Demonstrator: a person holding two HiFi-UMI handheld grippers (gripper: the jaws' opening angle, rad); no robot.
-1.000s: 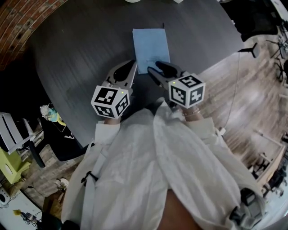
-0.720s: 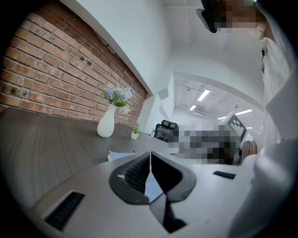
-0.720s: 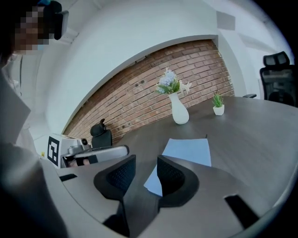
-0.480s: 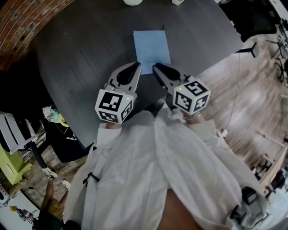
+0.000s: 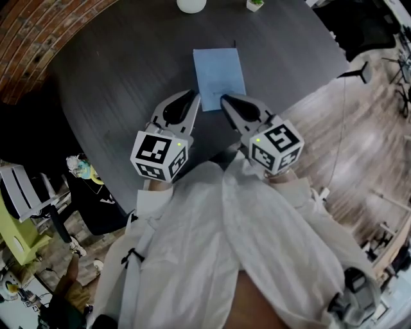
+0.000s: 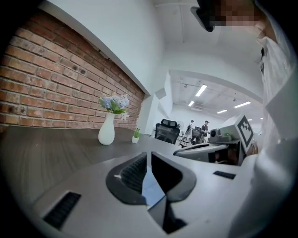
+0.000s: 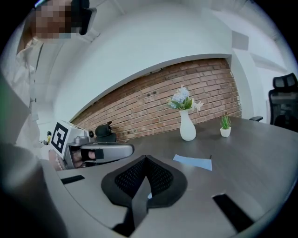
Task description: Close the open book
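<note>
A light blue book (image 5: 219, 76) lies closed and flat on the dark table (image 5: 122, 71); it also shows as a blue slab (image 7: 193, 162) in the right gripper view. My left gripper (image 5: 191, 95) hangs just left of the book's near corner, shut and holding nothing. My right gripper (image 5: 225, 99) hovers over the book's near edge, apart from it; its jaws have just been closing and now stand shut with nothing between them. In the left gripper view the shut jaws (image 6: 148, 155) meet in front of a strip of blue cover (image 6: 151, 187).
A white vase of flowers (image 5: 191, 5) and a small potted plant (image 5: 255, 4) stand at the table's far side. A brick wall (image 7: 139, 107) runs behind the table. A black office chair (image 5: 359, 26) stands off the right edge, and the table's near edge (image 5: 212, 151) is close to the person's body.
The right gripper's jaws, spread wide over the book's near edge a second ago, have come together. Both grippers have lifted a little above the table.
</note>
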